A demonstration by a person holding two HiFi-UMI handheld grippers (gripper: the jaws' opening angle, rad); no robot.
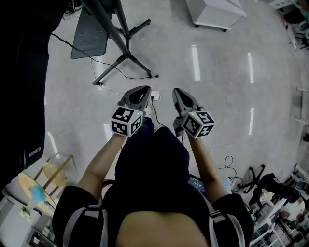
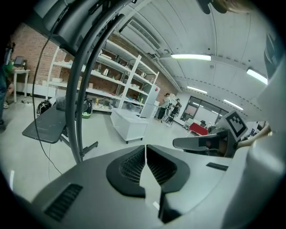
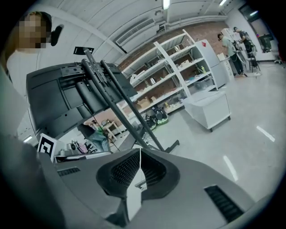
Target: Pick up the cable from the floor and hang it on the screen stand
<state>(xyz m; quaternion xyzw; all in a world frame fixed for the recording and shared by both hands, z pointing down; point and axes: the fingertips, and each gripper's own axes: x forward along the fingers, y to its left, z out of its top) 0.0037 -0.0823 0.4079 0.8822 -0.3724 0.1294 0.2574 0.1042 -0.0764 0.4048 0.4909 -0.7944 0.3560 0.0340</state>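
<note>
**Head view only.** The cable [image 1: 135, 77], thin and black, lies loose on the floor at the foot of the screen stand [image 1: 118, 43]. Its long axis runs from the stand's dark base plate on the left, past the stand's splayed legs, to an end just right of the nearest leg tip. Neither claw touches it. A small white plug block [image 1: 155, 97] sits on the floor on the near side of the stand, between the two claws.

**Left claw** [image 1: 144, 89]: held level, on the near side of the stand. Its own view shows the claw [image 2: 145, 148] closed tip to tip with nothing in it.

**Right claw** [image 1: 177, 91]: beside the left one. Its own view shows the claw [image 3: 140, 153] closed and empty.

**Claw views only.** The stand's upright posts [image 2: 77, 94] and dark screen back [image 3: 58, 96] show here. So does open white shelving [image 3: 174, 74] against a brick wall, beyond the stand. It carries small items too small to name.

**Container.** A white wheeled cabinet [image 1: 215, 13] stands well right of the stand. Its contents cannot be seen.
</note>
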